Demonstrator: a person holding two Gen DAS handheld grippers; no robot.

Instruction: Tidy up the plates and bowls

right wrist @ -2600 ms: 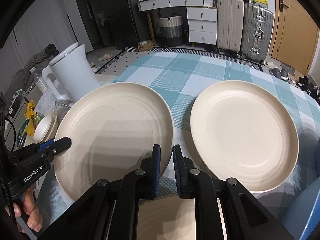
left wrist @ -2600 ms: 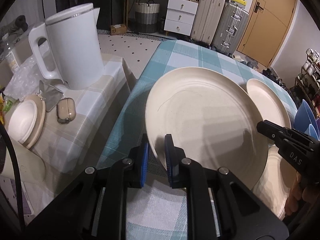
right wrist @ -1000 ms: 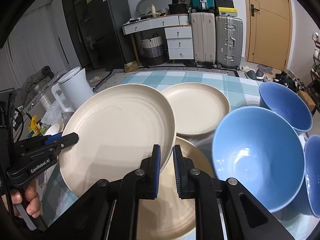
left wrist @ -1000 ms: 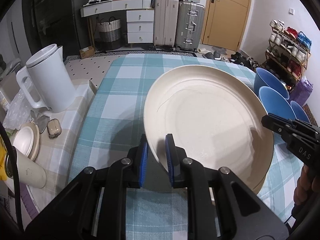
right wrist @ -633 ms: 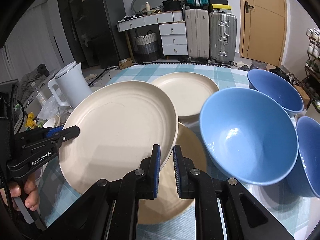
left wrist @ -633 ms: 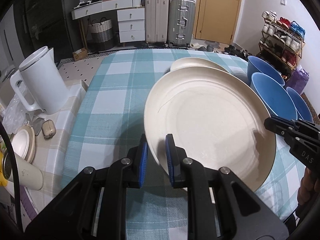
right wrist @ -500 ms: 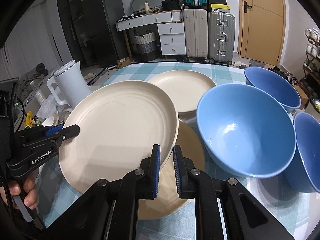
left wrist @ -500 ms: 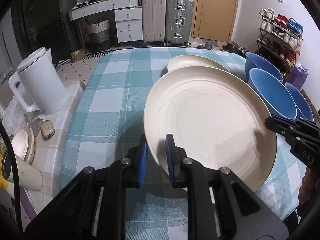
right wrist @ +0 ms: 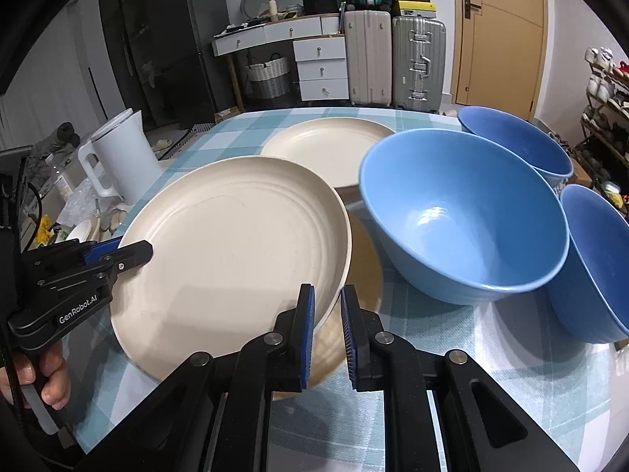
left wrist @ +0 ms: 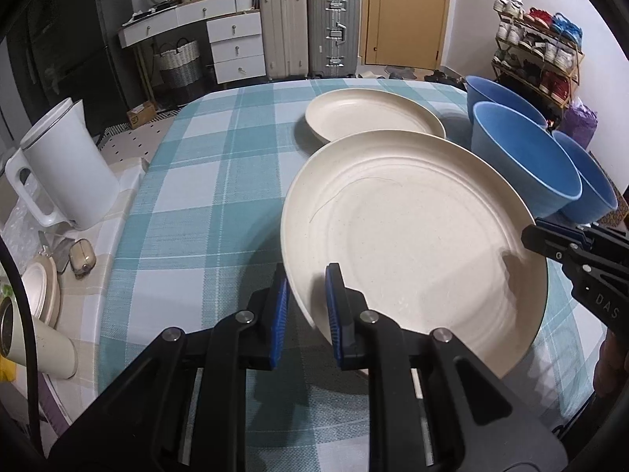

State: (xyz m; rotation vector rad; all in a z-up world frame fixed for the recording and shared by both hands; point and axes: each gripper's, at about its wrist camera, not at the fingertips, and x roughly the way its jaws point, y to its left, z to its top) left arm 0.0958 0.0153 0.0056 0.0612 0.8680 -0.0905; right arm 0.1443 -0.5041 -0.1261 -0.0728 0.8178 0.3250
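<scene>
A large cream plate (left wrist: 412, 240) is held tilted above the checked table (left wrist: 188, 181). My left gripper (left wrist: 306, 306) is shut on its left rim, and my right gripper (right wrist: 327, 316) is shut on its right rim. The same plate shows in the right wrist view (right wrist: 236, 251). Under it lies another cream plate (right wrist: 361, 275), mostly hidden. A further cream plate (left wrist: 369, 118) lies flat farther back. Three blue bowls stand to the right: a near one (right wrist: 464, 216), a far one (right wrist: 515, 137) and one at the right edge (right wrist: 597, 259).
A white kettle (left wrist: 67, 169) stands on a side surface left of the table, with a small tan case (left wrist: 82, 263) and a lidded dish (left wrist: 37, 287) near it. Suitcases (left wrist: 310, 27), drawers and a shoe rack (left wrist: 534, 55) stand beyond the table.
Both grippers have carried the cream plate to the right, from beside the kettle to above the plate near the blue bowls. Over the last half second it has sunk a little.
</scene>
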